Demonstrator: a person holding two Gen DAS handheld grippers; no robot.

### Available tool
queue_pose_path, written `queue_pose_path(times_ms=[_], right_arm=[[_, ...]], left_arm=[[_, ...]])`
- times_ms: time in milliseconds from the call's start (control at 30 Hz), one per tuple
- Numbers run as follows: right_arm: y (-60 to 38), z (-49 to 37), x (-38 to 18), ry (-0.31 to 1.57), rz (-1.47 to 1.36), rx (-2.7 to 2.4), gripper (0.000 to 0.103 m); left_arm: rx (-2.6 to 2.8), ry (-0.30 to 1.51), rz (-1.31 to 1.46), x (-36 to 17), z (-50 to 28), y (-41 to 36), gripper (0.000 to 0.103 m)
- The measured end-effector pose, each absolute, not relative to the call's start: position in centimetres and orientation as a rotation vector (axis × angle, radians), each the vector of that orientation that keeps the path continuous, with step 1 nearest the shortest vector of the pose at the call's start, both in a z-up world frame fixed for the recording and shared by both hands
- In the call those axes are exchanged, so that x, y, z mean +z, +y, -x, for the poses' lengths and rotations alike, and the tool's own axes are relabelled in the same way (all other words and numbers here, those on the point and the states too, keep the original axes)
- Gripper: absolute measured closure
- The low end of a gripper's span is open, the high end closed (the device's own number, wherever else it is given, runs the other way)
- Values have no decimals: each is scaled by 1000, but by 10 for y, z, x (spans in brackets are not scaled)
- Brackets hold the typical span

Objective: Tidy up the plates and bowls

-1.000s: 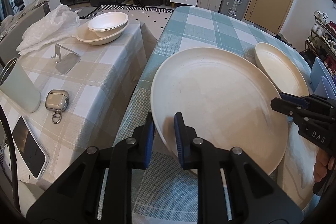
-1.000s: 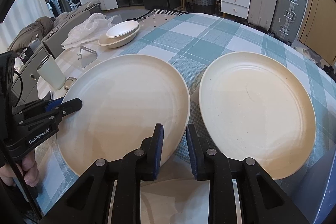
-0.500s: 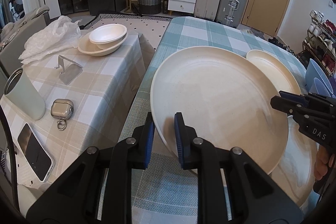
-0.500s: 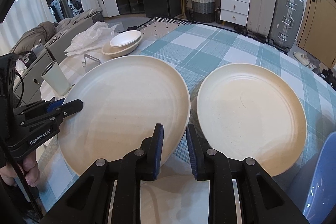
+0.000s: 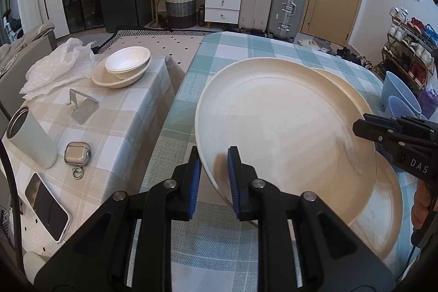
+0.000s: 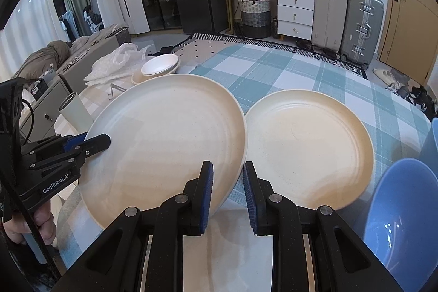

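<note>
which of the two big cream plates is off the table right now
The left-hand cream plate: both grippers, the left gripper and right gripper, clamp its rim and hold it tilted. The other cream plate lies flat on the blue checked cloth.

A large round cream speckled plate (image 5: 279, 127) is held tilted above the teal checked tablecloth (image 6: 287, 70), its rim gripped at two opposite sides. A second round cream plate (image 6: 309, 144) lies flat on the cloth just beside it, toward the table's right edge. Two light-blue bowls (image 5: 397, 95) are nested at that edge. On the beige checked side table (image 5: 123, 111), two white bowls (image 5: 127, 63) are stacked.
</note>
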State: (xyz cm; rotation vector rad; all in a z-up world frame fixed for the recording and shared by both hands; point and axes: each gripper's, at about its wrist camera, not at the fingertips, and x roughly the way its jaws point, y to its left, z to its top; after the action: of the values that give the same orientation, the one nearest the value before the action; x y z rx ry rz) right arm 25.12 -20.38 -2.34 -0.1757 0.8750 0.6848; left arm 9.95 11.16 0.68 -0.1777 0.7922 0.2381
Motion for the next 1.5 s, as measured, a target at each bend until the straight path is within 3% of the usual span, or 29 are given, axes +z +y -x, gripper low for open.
queue_pose_path(times_ms=[667,1500], right_arm=[[-270,-215,-1,849,88,600,80],[-341,-163,-4,845,21,514,80]], left_arm=[[122,777,95,32,-89,50,86],[13,815,-2,16,-70,-10,84]])
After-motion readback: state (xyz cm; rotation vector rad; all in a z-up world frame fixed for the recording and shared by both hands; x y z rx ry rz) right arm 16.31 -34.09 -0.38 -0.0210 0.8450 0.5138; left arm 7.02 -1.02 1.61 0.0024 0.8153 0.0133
